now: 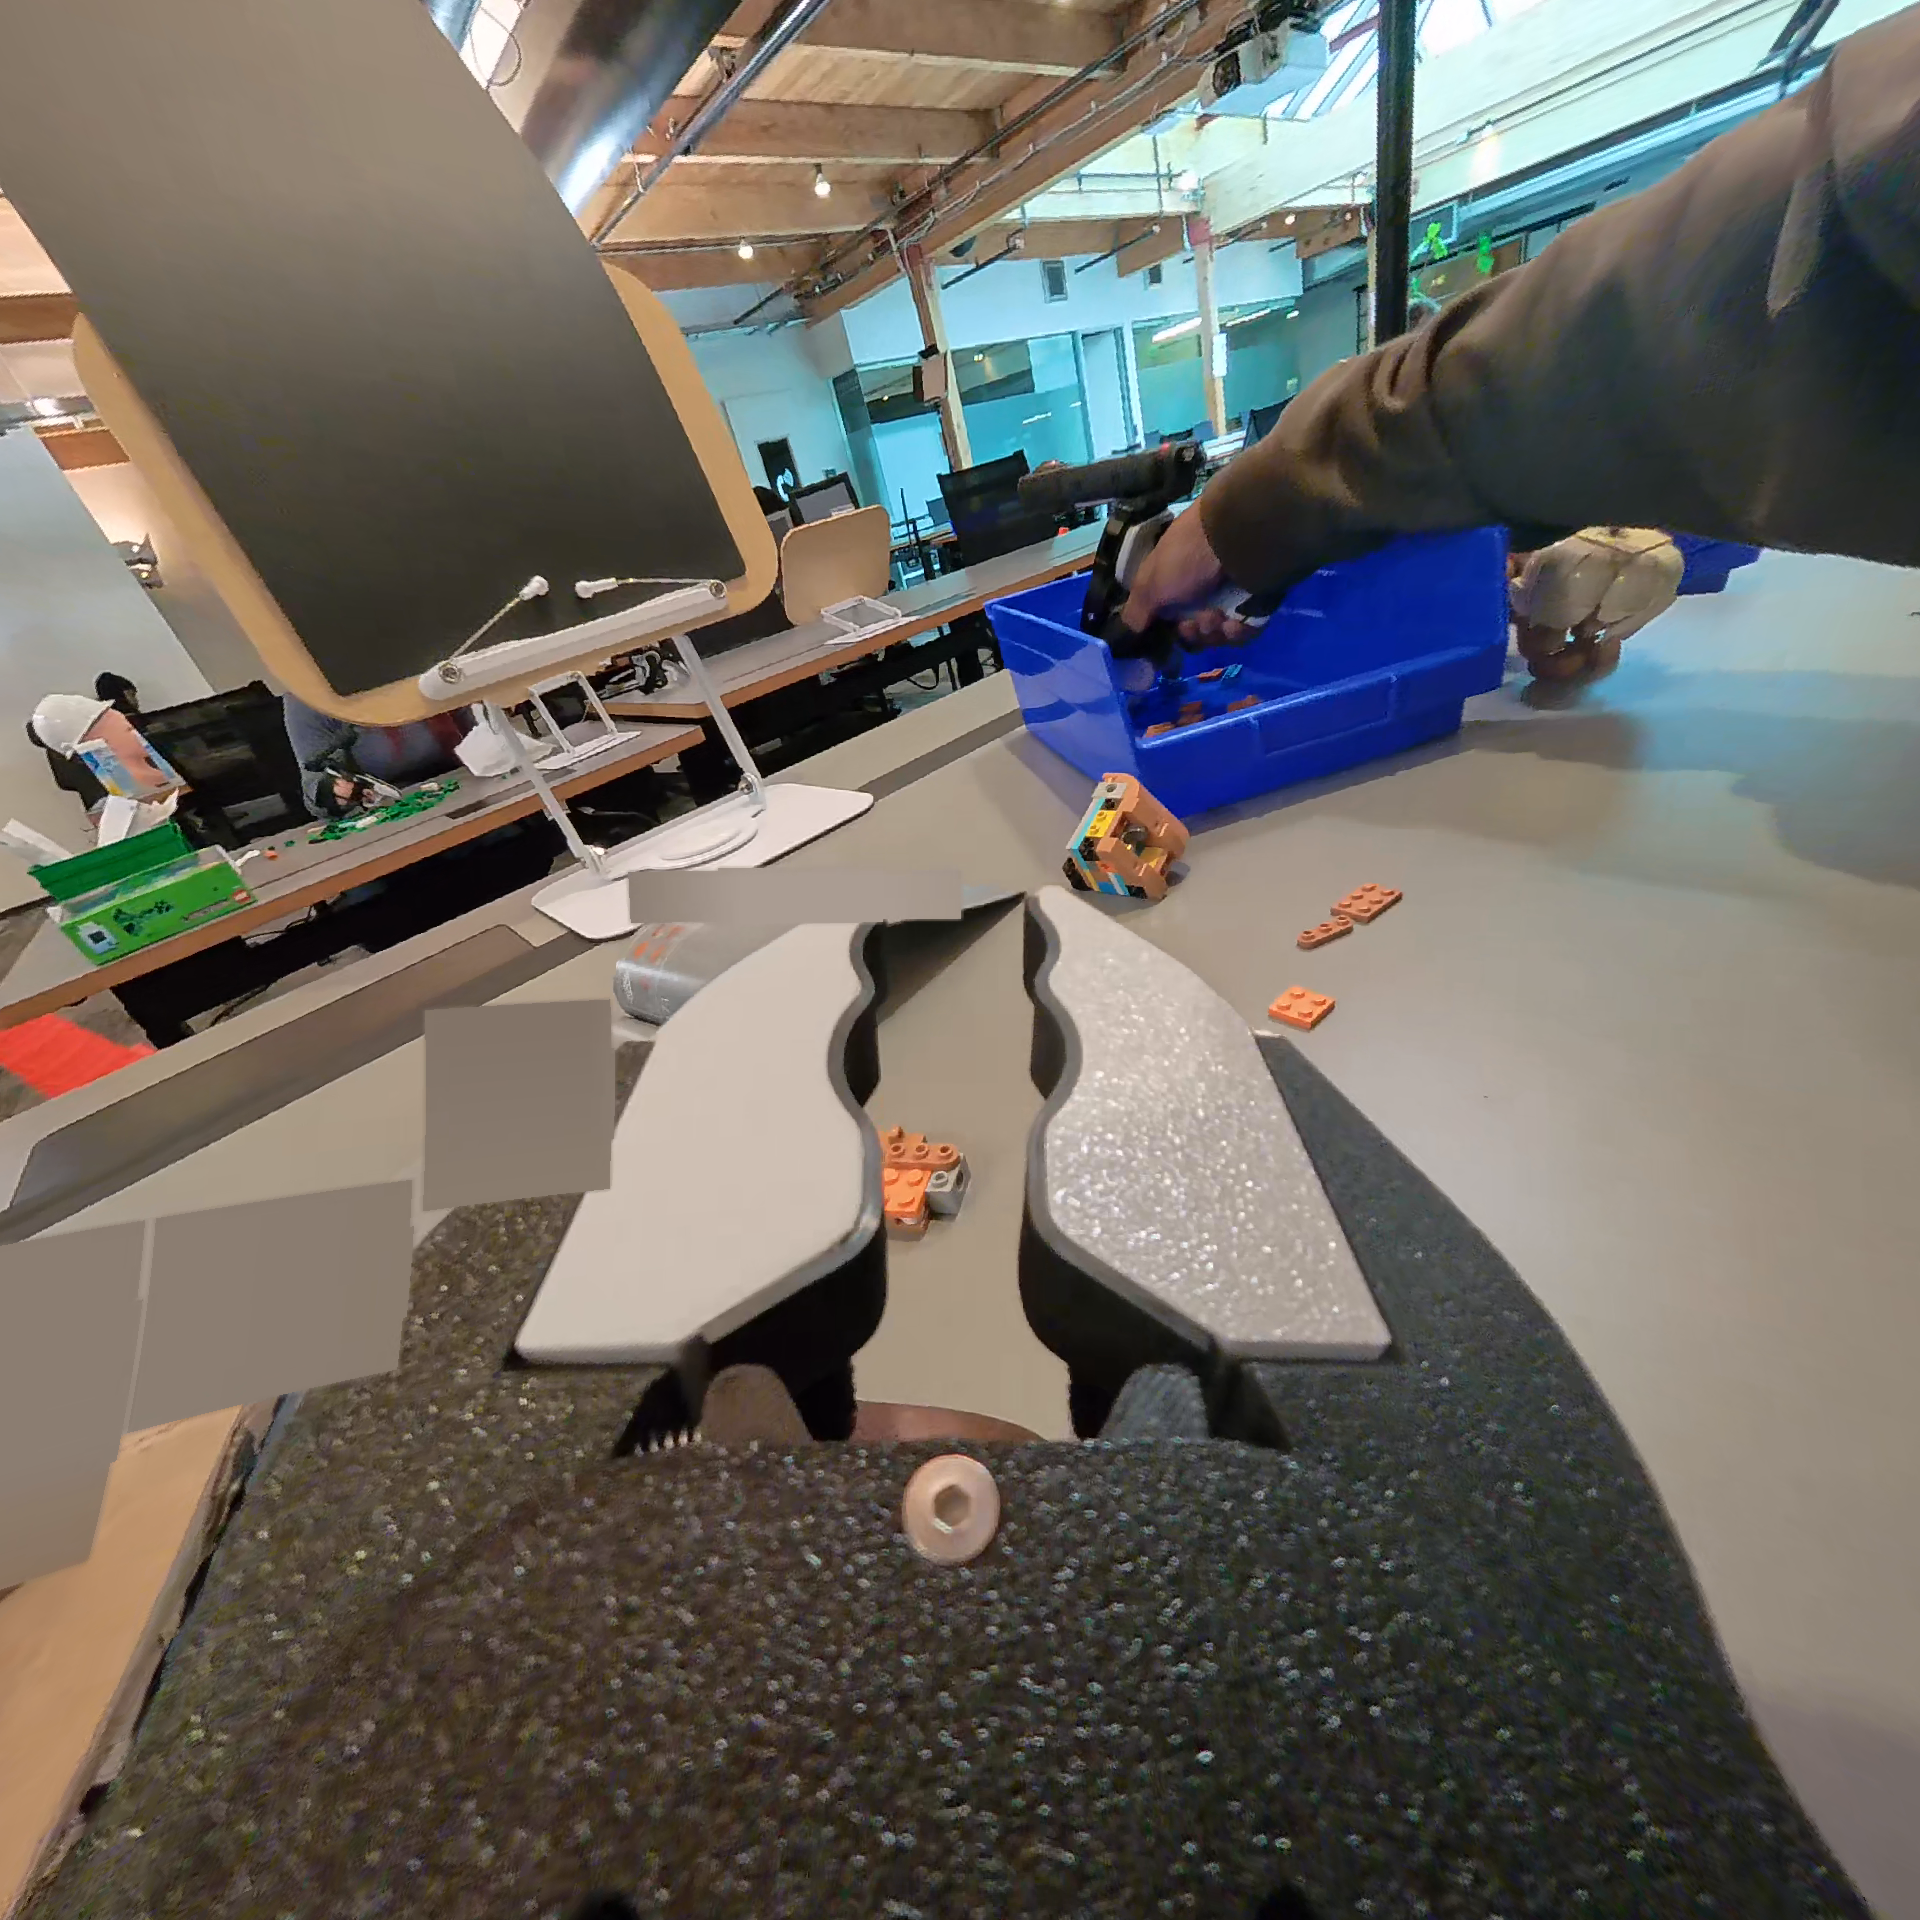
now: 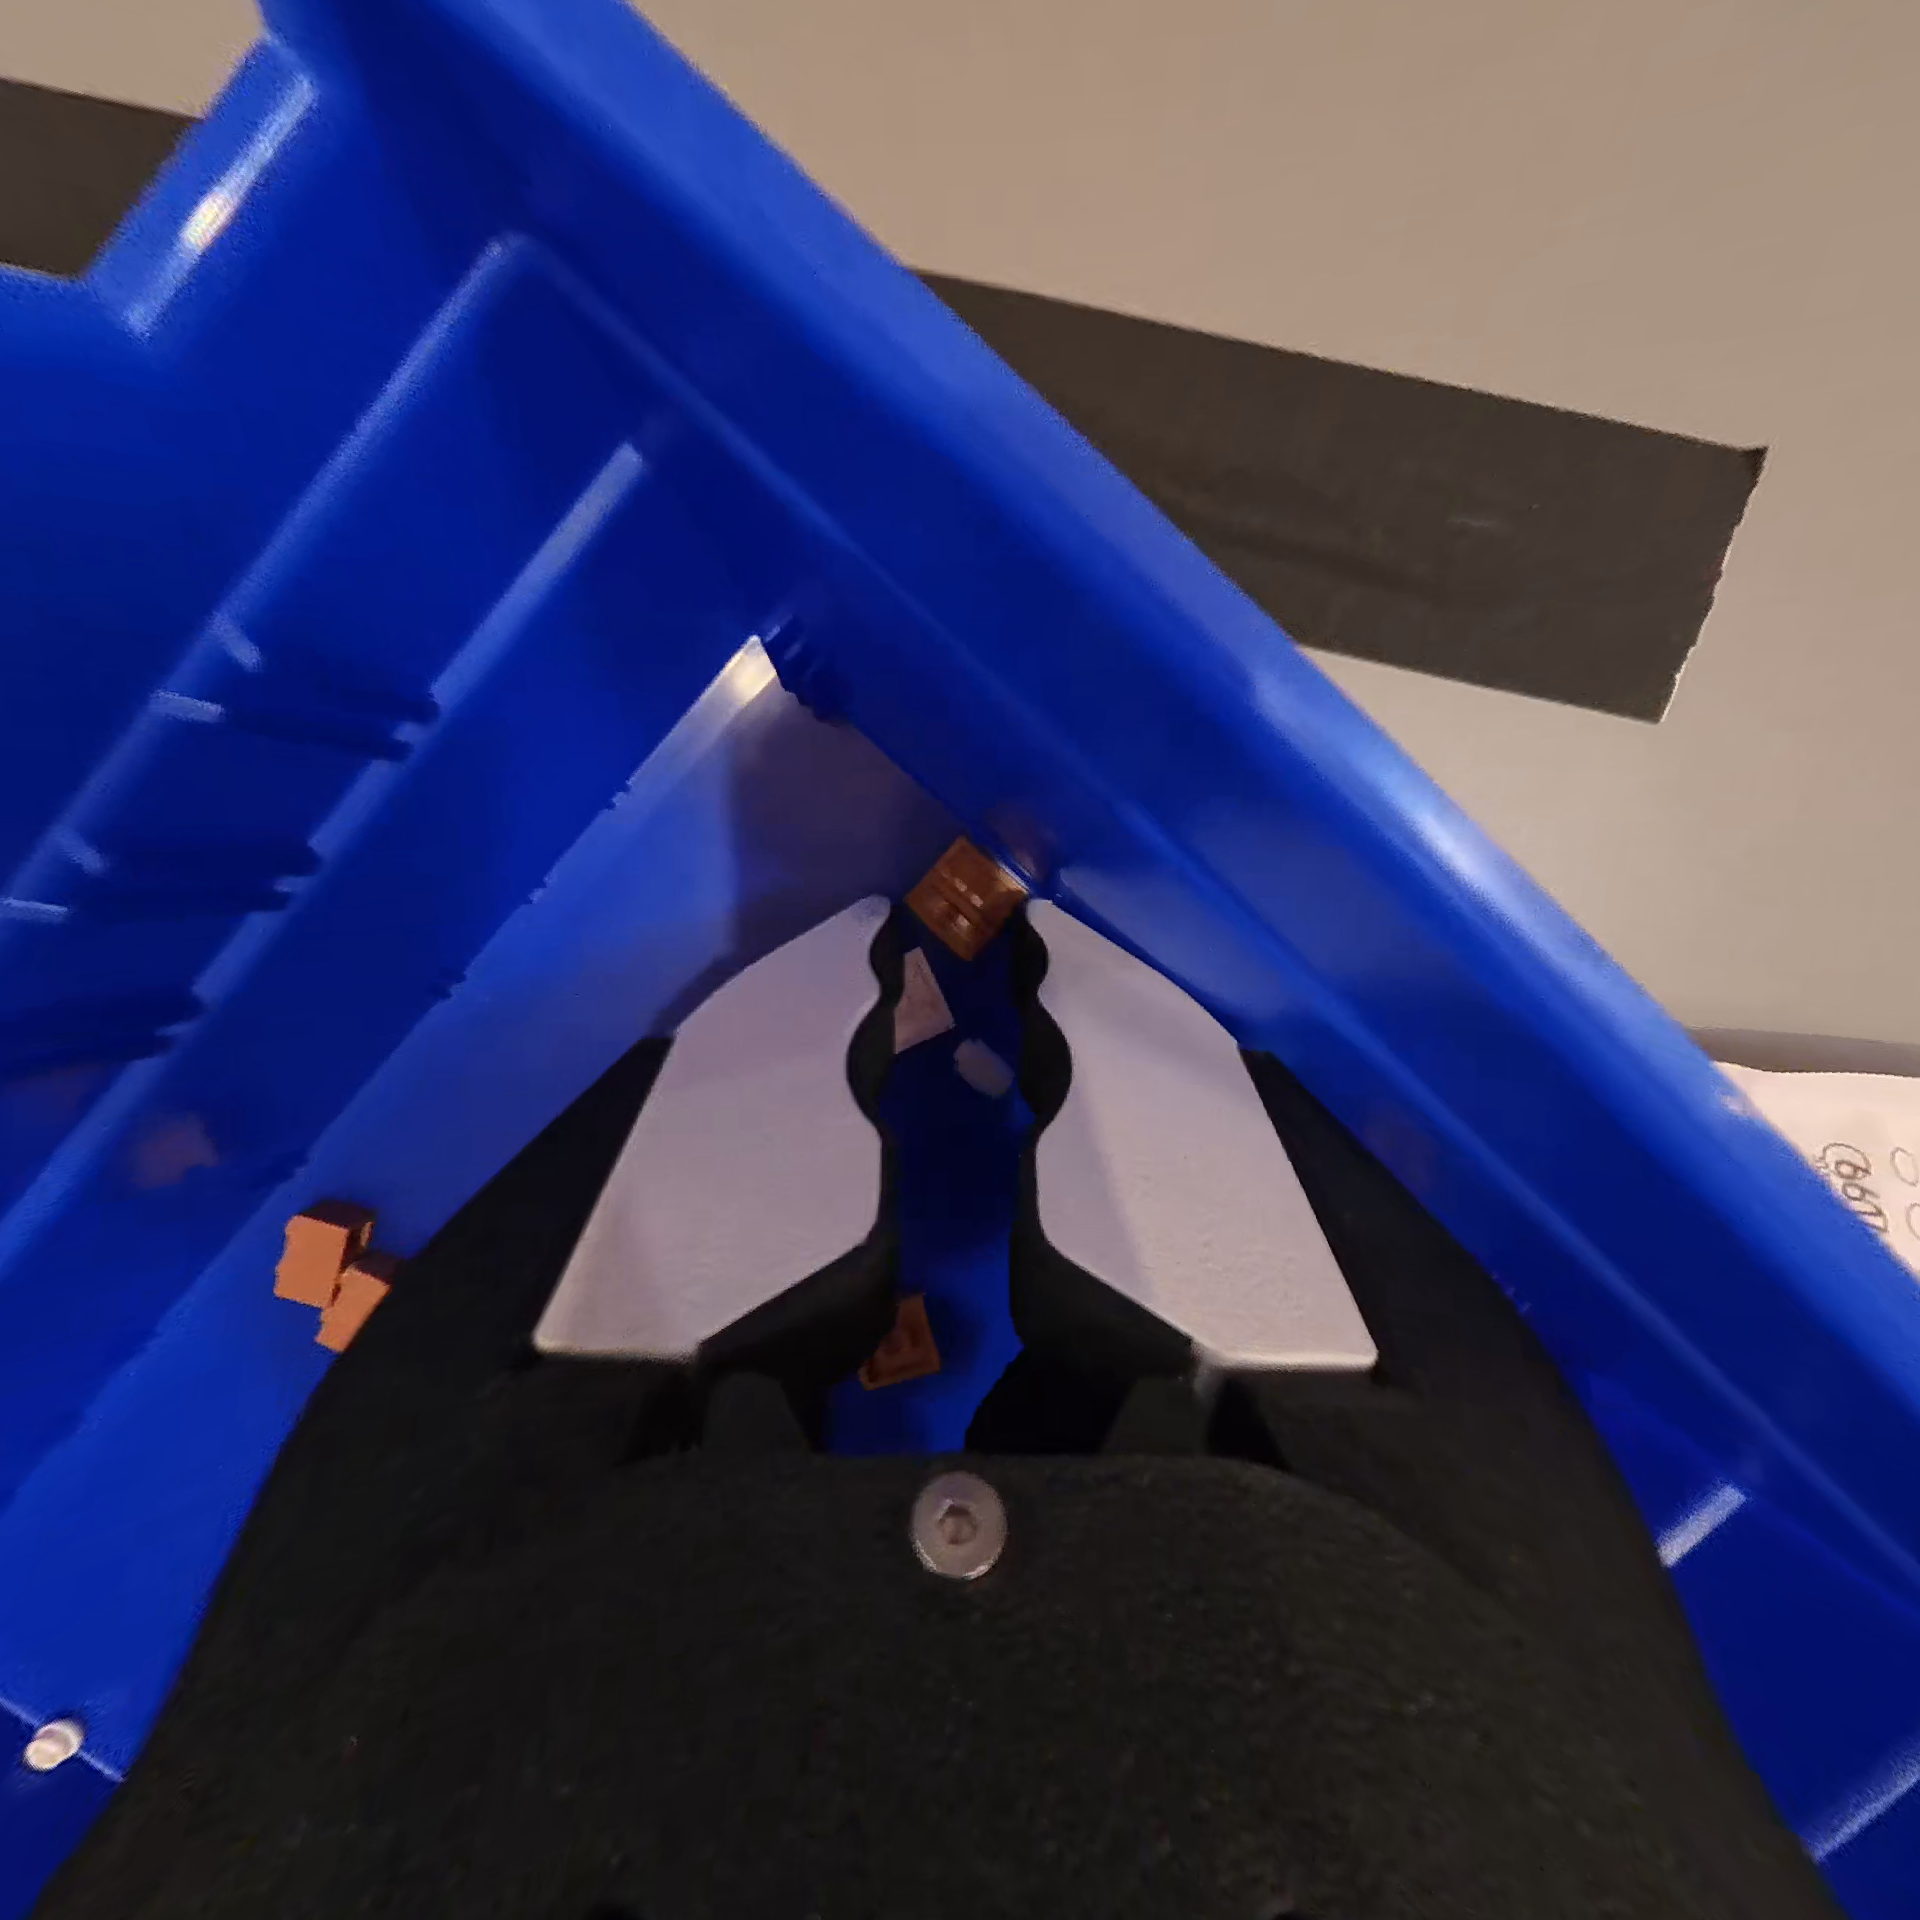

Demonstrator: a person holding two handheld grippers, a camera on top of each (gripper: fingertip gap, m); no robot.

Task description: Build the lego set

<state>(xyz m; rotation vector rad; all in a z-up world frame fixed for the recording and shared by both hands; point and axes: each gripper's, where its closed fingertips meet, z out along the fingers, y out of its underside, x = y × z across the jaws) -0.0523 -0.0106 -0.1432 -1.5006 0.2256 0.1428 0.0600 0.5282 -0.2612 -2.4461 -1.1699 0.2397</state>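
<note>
My left gripper (image 1: 951, 920) hangs open and empty over the grey table (image 1: 1558, 1143). A small orange and grey lego sub-assembly (image 1: 920, 1179) lies on the table below, between its fingers. A small brown, yellow and blue lego model (image 1: 1122, 842) lies farther ahead. Three loose orange plates (image 1: 1366, 902) (image 1: 1325, 932) (image 1: 1301, 1006) lie to the right. My right gripper (image 2: 958, 920) is inside the blue bin (image 2: 520, 520), its tips closed on a brown brick (image 2: 961, 899) at the bin's corner. In the left wrist view it (image 1: 1138, 665) shows reaching into the bin (image 1: 1351, 717).
More orange bricks (image 2: 327, 1288) (image 2: 899, 1351) and a white piece (image 2: 977, 1070) lie on the bin floor. A tablet on a white stand (image 1: 707, 831) stands at the table's far left, with a grey can (image 1: 665, 977) near it. A sleeved arm (image 1: 1558, 416) crosses the upper right. One gripper's finger ends stand about 55 centimetres off the other's.
</note>
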